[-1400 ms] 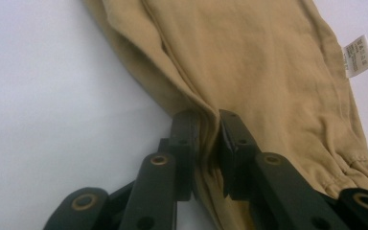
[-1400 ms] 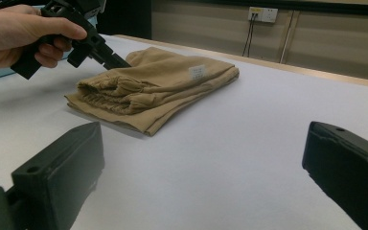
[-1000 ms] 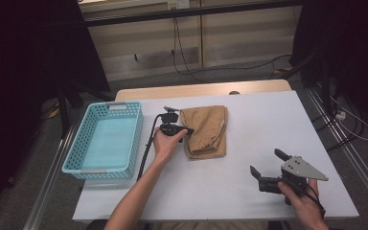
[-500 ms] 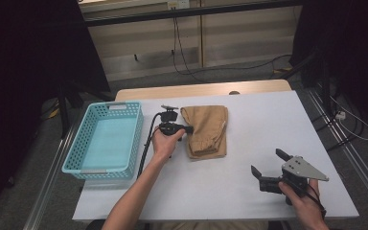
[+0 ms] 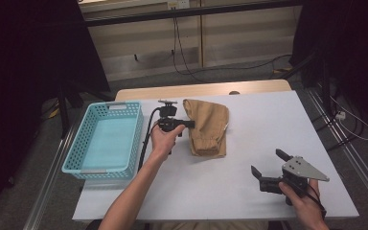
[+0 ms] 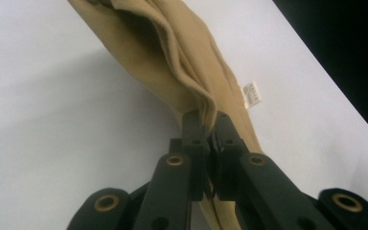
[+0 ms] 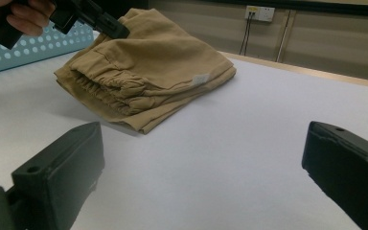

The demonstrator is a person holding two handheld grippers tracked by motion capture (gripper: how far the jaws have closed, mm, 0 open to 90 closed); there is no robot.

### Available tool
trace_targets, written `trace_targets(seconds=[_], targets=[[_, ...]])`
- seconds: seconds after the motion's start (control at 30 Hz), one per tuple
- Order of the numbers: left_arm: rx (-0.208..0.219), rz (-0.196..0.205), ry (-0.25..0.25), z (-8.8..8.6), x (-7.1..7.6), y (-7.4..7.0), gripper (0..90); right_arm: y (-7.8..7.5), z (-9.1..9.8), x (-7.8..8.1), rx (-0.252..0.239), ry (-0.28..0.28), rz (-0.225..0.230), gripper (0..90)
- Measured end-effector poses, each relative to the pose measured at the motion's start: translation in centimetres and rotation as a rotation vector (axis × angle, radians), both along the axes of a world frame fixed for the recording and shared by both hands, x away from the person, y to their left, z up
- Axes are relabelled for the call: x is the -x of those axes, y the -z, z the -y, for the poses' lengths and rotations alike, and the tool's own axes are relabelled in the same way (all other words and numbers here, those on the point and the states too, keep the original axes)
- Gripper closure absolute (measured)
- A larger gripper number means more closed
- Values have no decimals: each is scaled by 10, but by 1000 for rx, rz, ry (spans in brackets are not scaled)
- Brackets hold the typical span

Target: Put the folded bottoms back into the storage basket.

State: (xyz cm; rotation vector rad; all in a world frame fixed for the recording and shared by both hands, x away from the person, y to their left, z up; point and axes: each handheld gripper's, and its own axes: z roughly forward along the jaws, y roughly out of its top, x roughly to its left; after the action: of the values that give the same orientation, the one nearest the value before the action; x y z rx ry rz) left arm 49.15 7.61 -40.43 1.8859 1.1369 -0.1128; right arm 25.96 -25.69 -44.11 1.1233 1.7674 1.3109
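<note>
Folded tan cloth (image 6: 172, 52) — soft, ribbed hem — pinched by left gripper (image 6: 210, 125)

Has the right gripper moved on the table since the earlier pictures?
No. In the high view the right gripper sits at the same spot near the table's front right corner, jaws open and holding nothing.

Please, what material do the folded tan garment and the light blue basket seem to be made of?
The folded tan garment looks like a woven cotton-type cloth with a matte finish: it shows soft folds, a gathered elastic band and a small sewn label. The exact fibre cannot be told. The light blue basket looks like moulded plastic, smooth and slightly glossy, with regular rows of holes in its stiff walls.
</note>
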Motion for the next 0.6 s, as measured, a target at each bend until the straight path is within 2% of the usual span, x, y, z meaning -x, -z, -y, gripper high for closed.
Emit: trace_targets(seconds=[0.2, 0.3, 0.53, 0.6], targets=[[-10, 40, 19, -6, 3, -12, 868, 0, 0, 0, 2, 1, 1, 8], [-18, 46, 30, -9, 4, -15, 868, 0, 0, 0, 4, 3, 0, 8], [-2, 78, 37, -14, 7, -26, 868, 0, -1, 1, 5, 0, -1, 8], [-28, 92, 55, -14, 8, -30, 869, 0, 0, 1, 3, 2, -1, 8]])
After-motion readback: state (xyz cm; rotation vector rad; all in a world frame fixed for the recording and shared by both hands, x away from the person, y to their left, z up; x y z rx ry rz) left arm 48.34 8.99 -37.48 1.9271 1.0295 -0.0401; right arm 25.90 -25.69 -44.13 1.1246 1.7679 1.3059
